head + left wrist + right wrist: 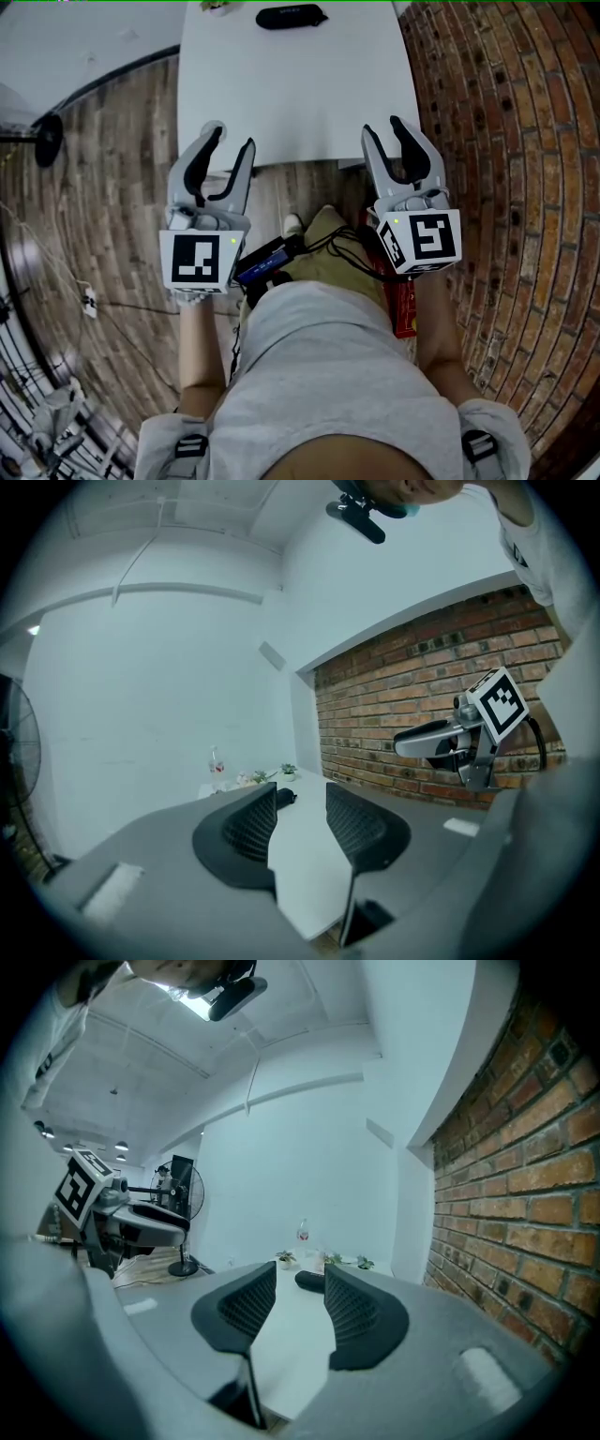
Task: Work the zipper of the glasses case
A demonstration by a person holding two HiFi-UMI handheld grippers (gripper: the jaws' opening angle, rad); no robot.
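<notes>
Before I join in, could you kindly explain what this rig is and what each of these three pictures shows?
There is no robot arm here. A person holds a hand-held tool in each hand, the left gripper and the right gripper. The head view comes from a camera on the person's head, looking steeply down. The other two views come from a camera riding on each gripper, looking along its fingers. On the white table, a dark glasses case lies at the far end, apart from both grippers. Small plants and a bottle stand beyond it. The fingers of both grippers stand apart with nothing between them, so nothing is held.
</notes>
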